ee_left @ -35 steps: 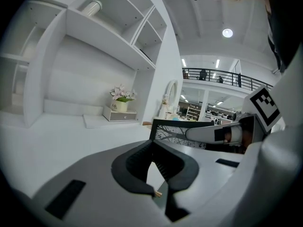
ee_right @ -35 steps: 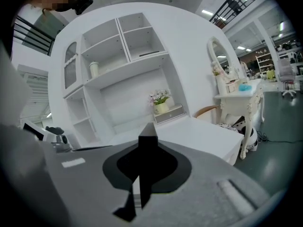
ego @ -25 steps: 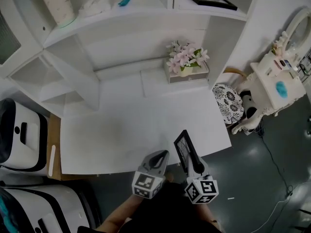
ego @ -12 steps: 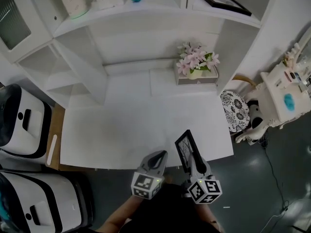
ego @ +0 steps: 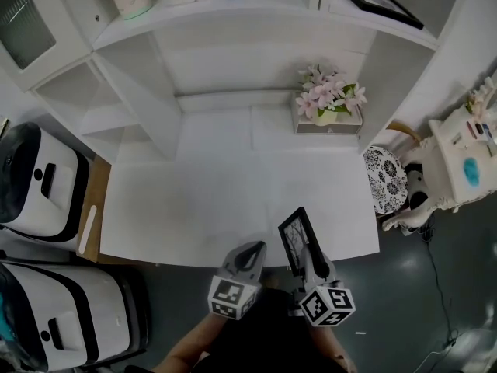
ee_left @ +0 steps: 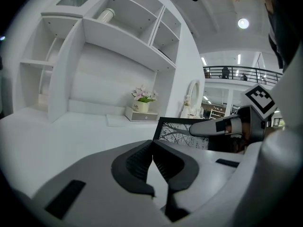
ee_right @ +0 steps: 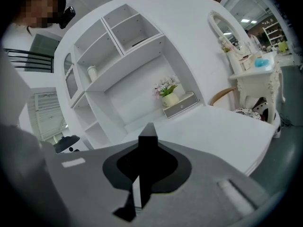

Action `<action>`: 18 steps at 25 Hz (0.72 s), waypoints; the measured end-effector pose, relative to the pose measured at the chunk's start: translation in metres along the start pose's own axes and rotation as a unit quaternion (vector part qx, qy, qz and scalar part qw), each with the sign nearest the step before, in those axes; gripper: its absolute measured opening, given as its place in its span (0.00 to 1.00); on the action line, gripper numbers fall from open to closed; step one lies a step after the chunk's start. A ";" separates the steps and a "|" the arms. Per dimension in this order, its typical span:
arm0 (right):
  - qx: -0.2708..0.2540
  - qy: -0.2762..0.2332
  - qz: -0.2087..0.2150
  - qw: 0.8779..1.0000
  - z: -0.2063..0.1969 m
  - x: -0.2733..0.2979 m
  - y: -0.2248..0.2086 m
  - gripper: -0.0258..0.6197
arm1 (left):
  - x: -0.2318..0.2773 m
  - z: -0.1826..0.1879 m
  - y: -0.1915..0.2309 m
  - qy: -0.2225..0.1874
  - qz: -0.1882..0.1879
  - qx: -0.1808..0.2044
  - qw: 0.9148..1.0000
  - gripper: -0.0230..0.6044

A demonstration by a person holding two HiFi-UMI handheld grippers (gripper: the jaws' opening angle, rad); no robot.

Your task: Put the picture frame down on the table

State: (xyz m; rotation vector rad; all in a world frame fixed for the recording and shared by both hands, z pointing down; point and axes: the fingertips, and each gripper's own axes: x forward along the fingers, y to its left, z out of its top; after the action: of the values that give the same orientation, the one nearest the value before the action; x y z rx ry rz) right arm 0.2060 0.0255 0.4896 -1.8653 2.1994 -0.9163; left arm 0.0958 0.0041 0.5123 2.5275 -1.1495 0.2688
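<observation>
A black picture frame [ego: 295, 229] with a branch print stands on edge over the near edge of the white table [ego: 194, 208]. My right gripper [ego: 303, 247] is shut on its lower part. In the right gripper view the frame [ee_right: 147, 138] shows edge-on between the pads of the right gripper [ee_right: 147, 146]. My left gripper [ego: 252, 249] hangs just left of it at the table's front edge, jaws together with nothing between them. In the left gripper view the left gripper [ee_left: 152, 144] is in the foreground, with the frame [ee_left: 182, 134] to the right of it.
A white shelf unit stands at the back of the table. In front of it a flower pot on a small box [ego: 330, 103] stands at the back right. Another dark frame [ego: 378, 2] lies on an upper shelf. White cases [ego: 39, 185] stand at the left, a patterned chair [ego: 386, 179] at the right.
The head view has drifted, so the shelf, flowers and table sit further right and lower in the picture. Both grippers and the held frame keep nearly the same places at the table's front edge.
</observation>
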 end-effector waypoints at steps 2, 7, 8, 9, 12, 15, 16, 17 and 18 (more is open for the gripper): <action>0.001 0.002 0.004 1.000 0.001 0.006 0.003 0.06 | -0.001 -0.001 0.005 0.002 0.004 -0.004 1.000 0.06; 0.010 0.012 0.009 1.000 0.003 0.020 0.011 0.06 | 0.002 0.004 0.018 0.009 0.011 -0.008 1.000 0.06; 0.012 0.015 0.010 1.000 0.005 0.023 0.012 0.06 | 0.003 0.007 0.020 0.008 0.010 -0.007 1.000 0.06; 0.014 0.017 0.011 1.000 0.006 0.026 0.013 0.06 | 0.004 0.011 0.022 0.008 0.011 -0.007 1.000 0.06; 0.020 0.022 0.014 0.999 0.011 0.036 0.017 0.06 | 0.007 0.020 0.028 0.007 0.012 -0.007 1.000 0.06; 0.034 0.026 0.017 0.999 0.014 0.046 0.020 0.06 | 0.009 0.024 0.036 0.008 0.013 -0.005 1.000 0.06; 0.041 0.029 0.019 0.999 0.015 0.049 0.022 0.06 | 0.009 0.026 0.038 0.009 0.014 -0.005 1.000 0.06; 0.048 0.030 0.021 0.998 0.016 0.051 0.024 0.06 | 0.010 0.027 0.041 0.009 0.014 -0.006 1.000 0.06; 0.053 0.032 0.025 0.998 0.018 0.054 0.026 0.06 | 0.010 0.030 0.044 0.008 0.015 -0.006 1.000 0.06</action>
State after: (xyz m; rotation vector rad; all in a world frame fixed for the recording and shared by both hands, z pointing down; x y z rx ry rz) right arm 0.1796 -0.0302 0.4772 -1.7504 2.1757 -1.0740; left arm 0.0700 -0.0412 0.4984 2.4947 -1.1793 0.2894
